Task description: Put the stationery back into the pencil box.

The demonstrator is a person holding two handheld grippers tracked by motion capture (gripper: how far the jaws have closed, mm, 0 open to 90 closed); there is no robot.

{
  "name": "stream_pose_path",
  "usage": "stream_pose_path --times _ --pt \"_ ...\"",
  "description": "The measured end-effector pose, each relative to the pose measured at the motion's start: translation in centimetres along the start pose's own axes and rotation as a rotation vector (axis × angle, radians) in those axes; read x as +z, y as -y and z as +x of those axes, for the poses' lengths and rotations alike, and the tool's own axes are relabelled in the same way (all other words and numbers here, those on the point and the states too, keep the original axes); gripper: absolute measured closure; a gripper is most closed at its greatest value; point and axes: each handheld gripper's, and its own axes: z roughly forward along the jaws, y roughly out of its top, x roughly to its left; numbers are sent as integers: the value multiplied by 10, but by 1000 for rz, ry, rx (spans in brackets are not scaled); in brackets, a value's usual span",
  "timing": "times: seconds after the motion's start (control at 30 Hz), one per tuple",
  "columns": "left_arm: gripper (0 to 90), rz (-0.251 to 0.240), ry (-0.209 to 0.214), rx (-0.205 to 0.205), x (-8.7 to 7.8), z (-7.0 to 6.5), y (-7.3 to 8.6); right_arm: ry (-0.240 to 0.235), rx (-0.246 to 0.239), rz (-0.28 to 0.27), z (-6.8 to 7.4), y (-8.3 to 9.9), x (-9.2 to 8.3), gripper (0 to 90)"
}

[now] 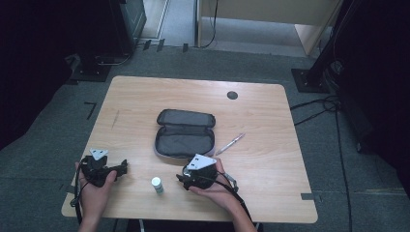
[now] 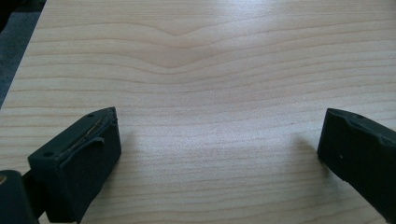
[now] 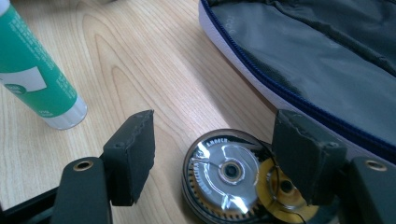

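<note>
Tape (image 3: 229,175), a clear dispenser lying flat by the open pouch (image 3: 327,60), sits between your right gripper's (image 3: 212,156) spread, unpressing jaws, glue stick (image 3: 32,74) at ten o'clock; your left gripper (image 2: 217,149) idles open over bare table (image 2: 210,70), leaving room.

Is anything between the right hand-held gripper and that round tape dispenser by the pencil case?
Nothing visible. The right hand-held gripper has its jaws open on either side of the tape dispenser, with no object between.
</note>
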Motion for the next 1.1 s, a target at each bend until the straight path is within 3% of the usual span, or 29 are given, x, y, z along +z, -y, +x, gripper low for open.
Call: stream_pose_path --times 0.33,0.53,0.63,0.7,0.8,0.9,1.1 --pt "0 0 0 0 0 0 0 16 -9 37 -3 9 -16 301" --pt "0 0 0 0 0 0 0 14 -26 6 -2 10 -23 293" --pt "0 0 0 0 0 0 0 -4 -49 -23 -2 2 -15 270" --pt "0 0 0 0 0 0 0 -2 -57 -14 -3 0 -12 269" --pt "0 0 0 0 0 0 0 44 -93 21 0 -3 1 260" --pt "0 0 0 0 0 0 0 45 -104 54 1 0 4 273" --pt "0 0 0 0 0 0 0 29 -71 58 1 6 3 354"
